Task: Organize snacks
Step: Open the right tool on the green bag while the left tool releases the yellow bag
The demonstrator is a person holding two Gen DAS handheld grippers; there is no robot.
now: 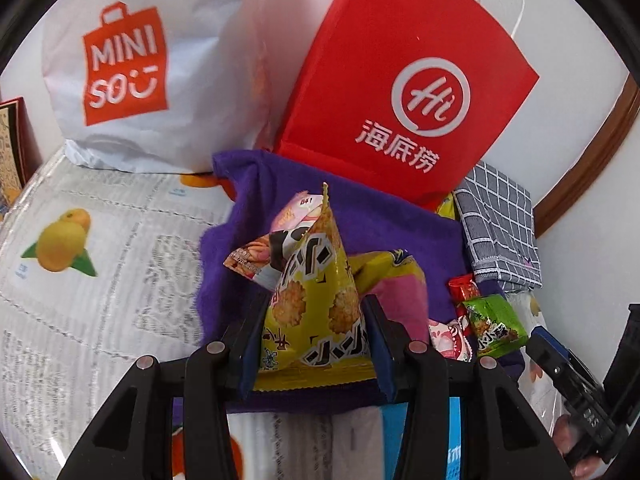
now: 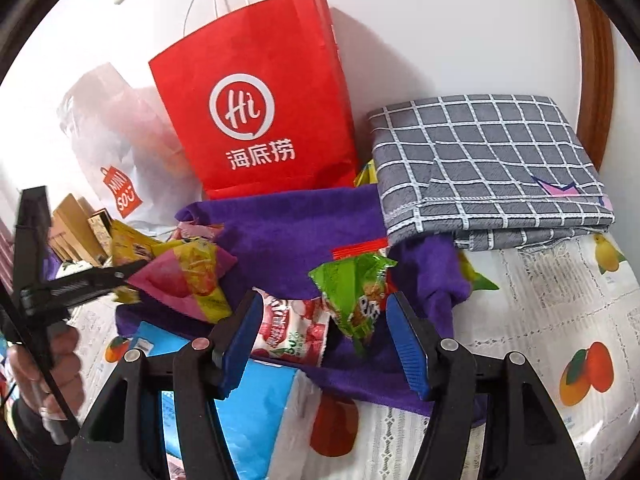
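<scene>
Where the fruit-printed cloth [image 1: 80, 280] covers the tabletop, a purple towel [image 1: 384, 224] lies spread over it, with snack packets scattered on top. Behind the towel stand a red paper bag [image 1: 400, 80] and a white shopping bag [image 1: 160, 80], and a folded grey checked cloth [image 2: 480, 160] lies to the right, all against a white wall [image 2: 440, 20] edged by brown wood trim [image 2: 596, 80].

The left claw [image 1: 316, 320] is clenched on a yellow snack packet [image 1: 316, 304], both pads pressed against its sides and its sealed top pointing up over the towel. The right claw [image 2: 324, 320] is released, its blue pads apart; a green snack packet [image 2: 356, 292] sits on the towel between them, seemingly untouched, just beside a red-and-white snack packet [image 2: 292, 332].
</scene>
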